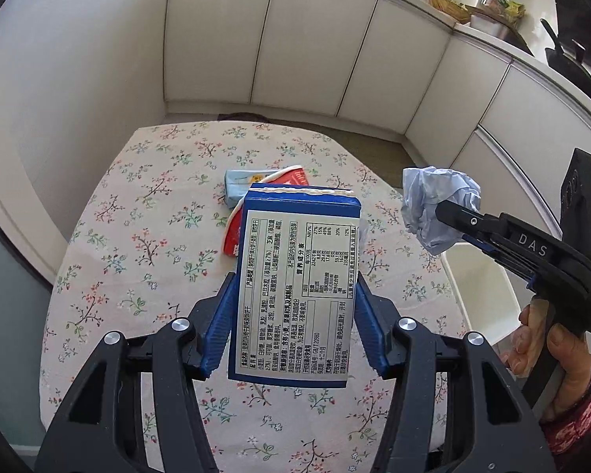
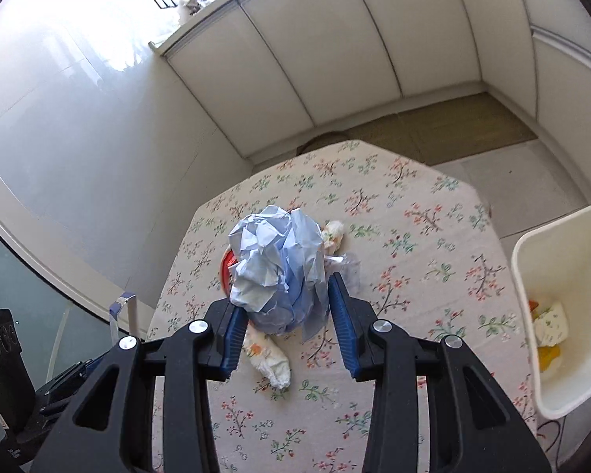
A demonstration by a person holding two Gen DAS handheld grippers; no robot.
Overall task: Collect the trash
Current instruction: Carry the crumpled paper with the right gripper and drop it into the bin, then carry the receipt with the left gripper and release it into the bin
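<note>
- Nearest in the left wrist view, the left gripper (image 1: 293,323) has its jaws about half open and pressed on the long sides of a blue box (image 1: 295,276). The box is off the table, its long axis running straight out along the fingers, printed label facing up, torn flap at the far end.
- In the right wrist view, the right gripper (image 2: 283,311) is squeezed onto a ball of crumpled pale-blue paper (image 2: 275,268), which bulges up and forward past the fingertips, clear of the floral tablecloth (image 2: 413,236).
- The relation that matters: the white bin (image 2: 563,307) stands off the table's right edge, to the right of the right gripper and a little below it. By my reckoning the right hand is the nearer one, so the paper should go in first with a short swing to the right; the box has farther to travel.
- The bin already holds some scraps, white and orange.
- Left on the cloth beneath the right gripper: a white printed wrapper (image 2: 270,358), a clear plastic bit (image 2: 344,270) and another small wad (image 2: 333,234).
- Farther out in the left view, a red packet (image 1: 291,177) and a light-blue packet (image 1: 240,185) lie together, partly hidden behind the box.
</note>
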